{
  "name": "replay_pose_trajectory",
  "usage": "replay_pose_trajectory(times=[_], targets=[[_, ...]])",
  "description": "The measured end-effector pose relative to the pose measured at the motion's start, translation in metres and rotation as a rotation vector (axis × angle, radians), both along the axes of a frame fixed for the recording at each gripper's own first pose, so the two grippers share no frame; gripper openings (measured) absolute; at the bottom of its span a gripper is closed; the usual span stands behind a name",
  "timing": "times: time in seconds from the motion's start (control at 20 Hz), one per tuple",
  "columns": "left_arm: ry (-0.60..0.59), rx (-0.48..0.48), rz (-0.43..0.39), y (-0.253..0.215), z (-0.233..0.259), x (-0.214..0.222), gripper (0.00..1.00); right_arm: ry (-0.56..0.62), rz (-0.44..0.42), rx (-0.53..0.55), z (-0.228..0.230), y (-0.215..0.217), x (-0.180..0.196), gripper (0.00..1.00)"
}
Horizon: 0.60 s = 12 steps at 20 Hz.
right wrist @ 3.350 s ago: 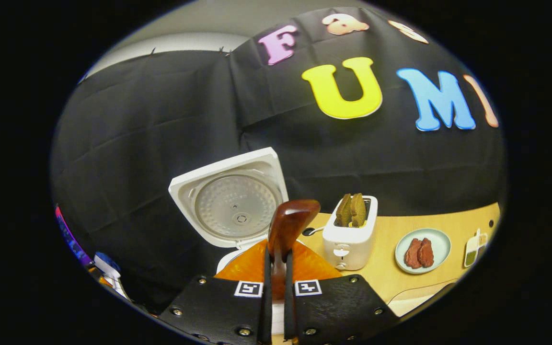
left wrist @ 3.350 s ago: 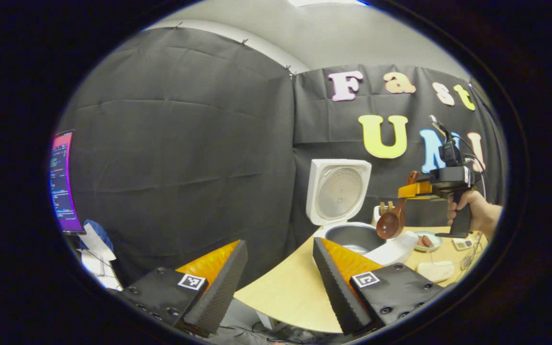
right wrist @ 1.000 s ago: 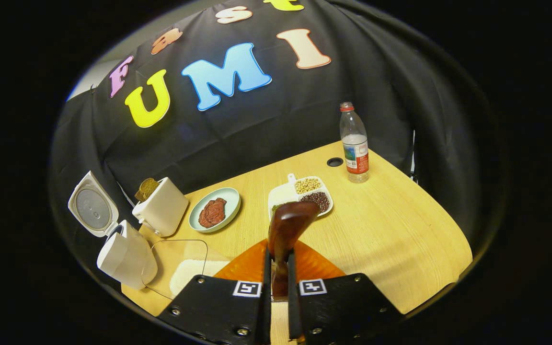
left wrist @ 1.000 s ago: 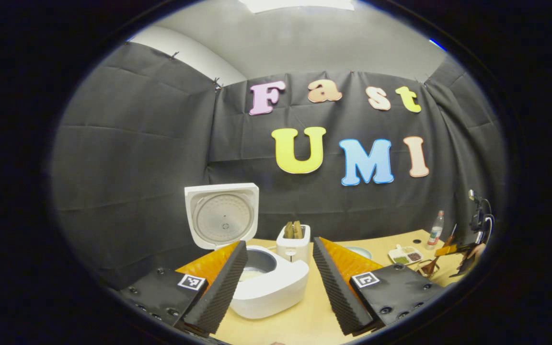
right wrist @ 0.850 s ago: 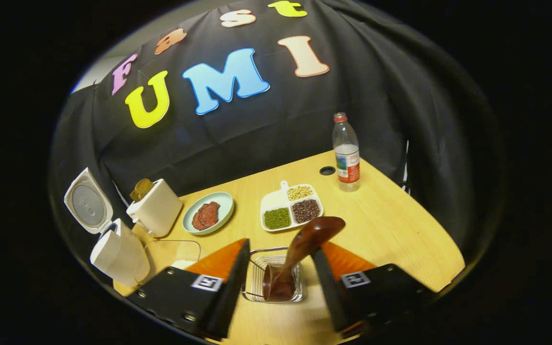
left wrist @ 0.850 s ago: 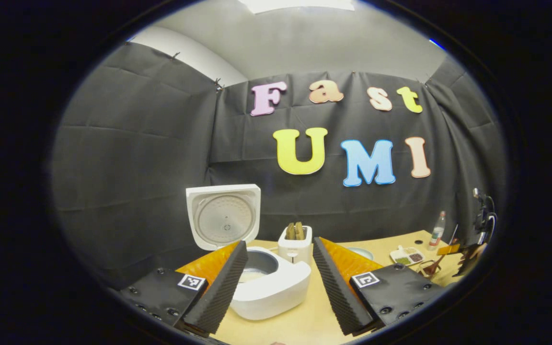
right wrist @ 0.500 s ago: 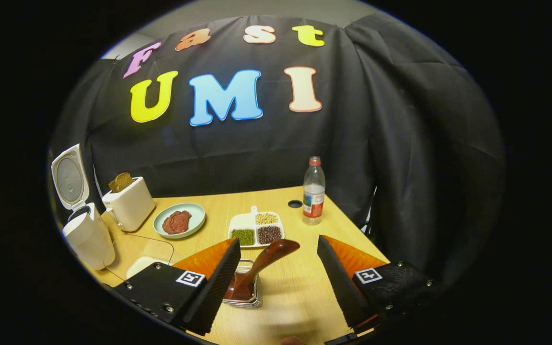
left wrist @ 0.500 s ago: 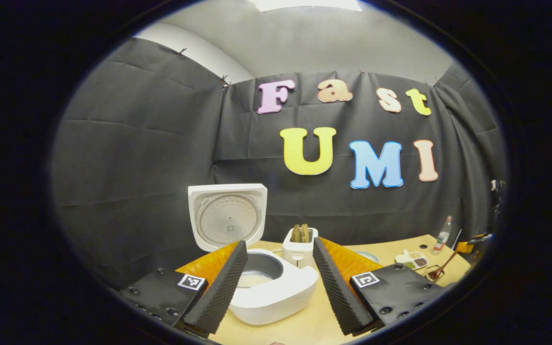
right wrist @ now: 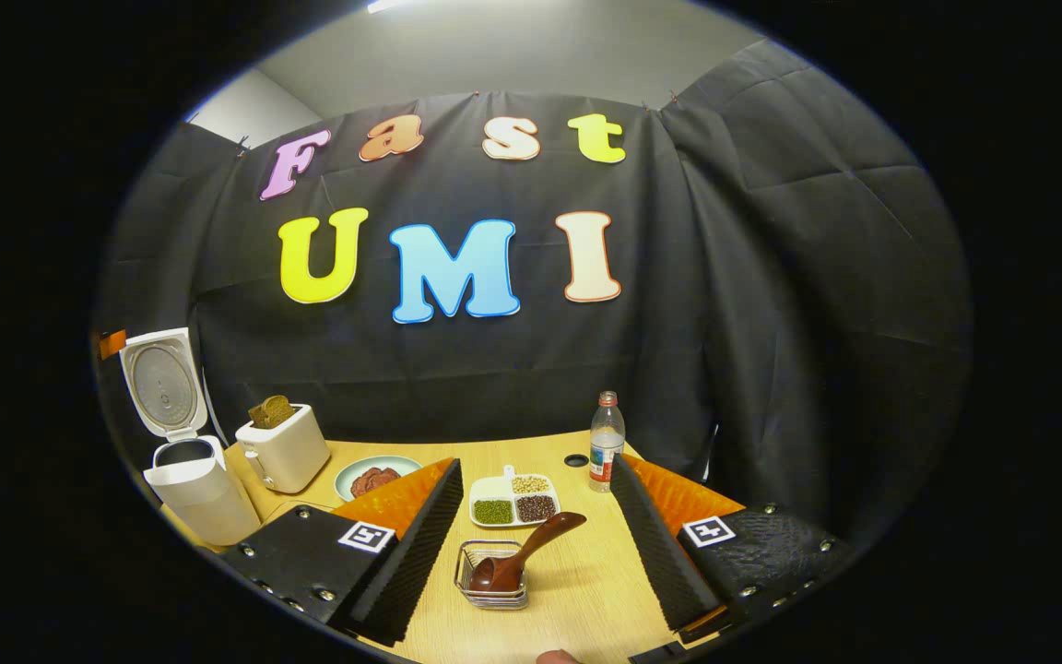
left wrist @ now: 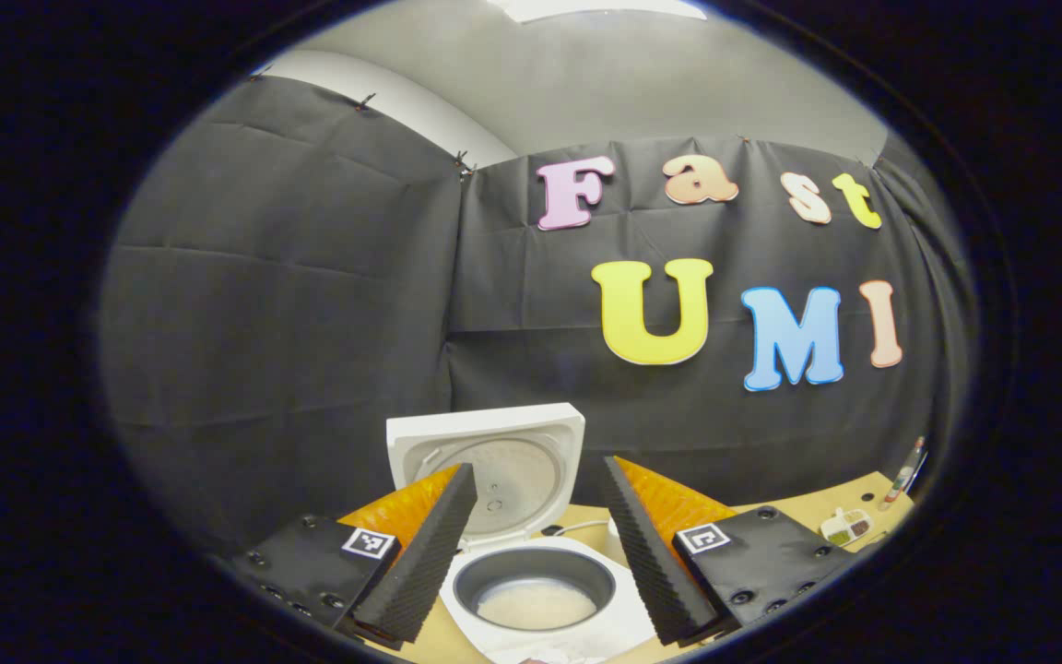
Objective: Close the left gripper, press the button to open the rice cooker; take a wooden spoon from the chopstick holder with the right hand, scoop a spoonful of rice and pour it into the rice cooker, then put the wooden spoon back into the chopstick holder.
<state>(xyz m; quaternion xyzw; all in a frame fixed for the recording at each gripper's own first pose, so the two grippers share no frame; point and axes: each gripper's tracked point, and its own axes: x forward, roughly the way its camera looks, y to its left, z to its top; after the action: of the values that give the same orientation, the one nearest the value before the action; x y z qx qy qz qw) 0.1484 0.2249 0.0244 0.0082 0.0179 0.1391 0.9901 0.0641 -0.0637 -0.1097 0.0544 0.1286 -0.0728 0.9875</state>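
Left gripper view: left gripper [left wrist: 538,544] has jaws wide apart, holding nothing. It has swung in over the rice cooker [left wrist: 545,599] since half a second ago, when the cooker sat lower left between the fingers at an angle. Lid [left wrist: 494,461] stands upright, open. Inner pot shows a pale layer of rice [left wrist: 536,604] at the bottom, so the pour looks done.

Right gripper view: right gripper [right wrist: 536,544] has jaws fully apart, empty. A second ago they were clamped on the wooden spoon [right wrist: 522,553]; now the spoon sits bowl-down in the chopstick holder [right wrist: 492,579], handle leaning up and right, clear of both fingers. The gripper has backed off and risen, and the holder looks smaller and farther out on the tabletop [right wrist: 586,590] than half a second ago. Rice cooker is far left, lid up.

Read: spoon returned, release complete. Last step of the task looks finished; nothing left but retreat.
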Motion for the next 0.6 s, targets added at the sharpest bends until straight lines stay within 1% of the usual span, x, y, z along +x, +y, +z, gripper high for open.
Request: replay_pose_trajectory(times=[0.05,0.15,0.2,0.25,0.3,0.35,0.4,0.45,0.5,0.55,0.6], targets=[[-0.01,0.009,0.007,0.011,0.008,0.011,0.92,-0.008,-0.008,-0.014,0.004,0.0,-0.004,0.98],[-0.027,0.025,0.03,0.032,0.022,0.035,0.95,-0.021,-0.023,-0.031,0.011,0.003,-0.013,0.98],[-0.04,0.023,0.033,0.041,0.029,0.048,0.95,-0.03,-0.035,-0.031,0.015,0.005,-0.016,0.98],[-0.047,0.02,0.034,0.045,0.034,0.058,0.99,-0.035,-0.051,-0.03,0.017,0.005,-0.021,0.98],[-0.051,0.024,0.037,0.052,0.039,0.069,0.92,-0.039,-0.061,-0.027,0.019,0.006,-0.024,0.98],[-0.052,0.031,0.046,0.062,0.041,0.08,0.92,-0.038,-0.07,-0.028,0.018,0.007,-0.027,0.98],[-0.053,0.039,0.054,0.071,0.044,0.093,0.95,-0.038,-0.076,-0.03,0.018,0.009,-0.03,0.98],[-0.049,0.047,0.067,0.08,0.044,0.103,0.95,-0.033,-0.08,-0.038,0.017,0.01,-0.033,0.98],[-0.043,0.049,0.078,0.089,0.044,0.115,0.92,-0.025,-0.082,-0.046,0.015,0.012,-0.036,0.98],[-0.034,0.046,0.079,0.096,0.042,0.127,0.99,-0.015,-0.082,-0.051,0.013,0.012,-0.039,0.98],[-0.019,0.038,0.087,0.104,0.039,0.137,0.95,-0.005,-0.083,-0.055,0.011,0.013,-0.042,0.98]])
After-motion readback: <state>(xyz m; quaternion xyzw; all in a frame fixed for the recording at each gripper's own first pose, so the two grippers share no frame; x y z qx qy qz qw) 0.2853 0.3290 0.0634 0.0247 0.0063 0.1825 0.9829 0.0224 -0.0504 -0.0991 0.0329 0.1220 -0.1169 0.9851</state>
